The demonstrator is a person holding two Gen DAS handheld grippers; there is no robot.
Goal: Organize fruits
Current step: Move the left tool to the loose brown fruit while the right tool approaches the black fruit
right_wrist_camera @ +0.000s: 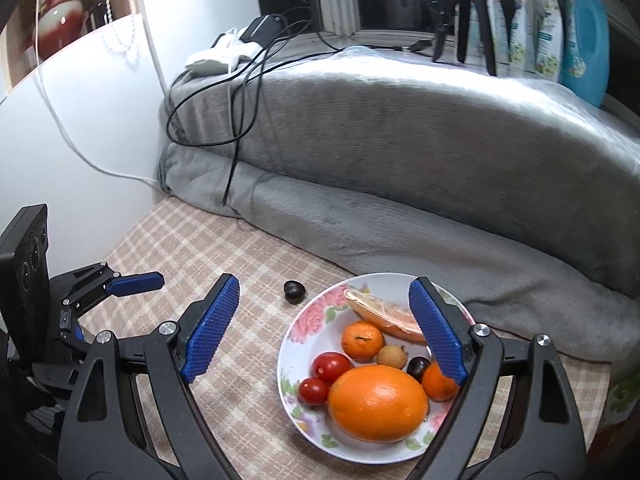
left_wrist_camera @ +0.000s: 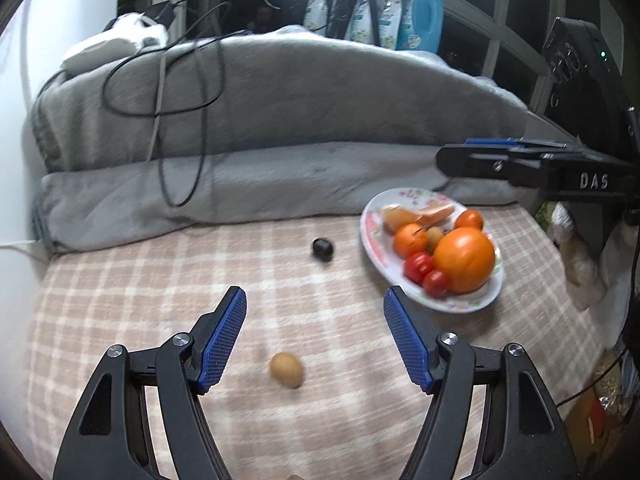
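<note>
A floral plate (left_wrist_camera: 372,240) (right_wrist_camera: 304,328) on the checked cloth holds a big orange (left_wrist_camera: 464,260) (right_wrist_camera: 378,402), two small oranges, two tomatoes (right_wrist_camera: 330,366), a grapefruit wedge (right_wrist_camera: 384,316), a small tan fruit and a dark plum. A dark plum (left_wrist_camera: 322,249) (right_wrist_camera: 294,291) lies on the cloth left of the plate. A small tan fruit (left_wrist_camera: 286,369) lies between the fingers of my left gripper (left_wrist_camera: 315,336), which is open and empty. My right gripper (right_wrist_camera: 324,332) is open and empty above the plate; it shows in the left wrist view (left_wrist_camera: 520,160).
A folded grey blanket (left_wrist_camera: 260,128) with black cables (left_wrist_camera: 192,92) rises behind the cloth. Bottles and pouches (right_wrist_camera: 560,28) stand on the windowsill. A white wall (right_wrist_camera: 80,128) is at the left. Clutter lies off the right edge (left_wrist_camera: 580,264).
</note>
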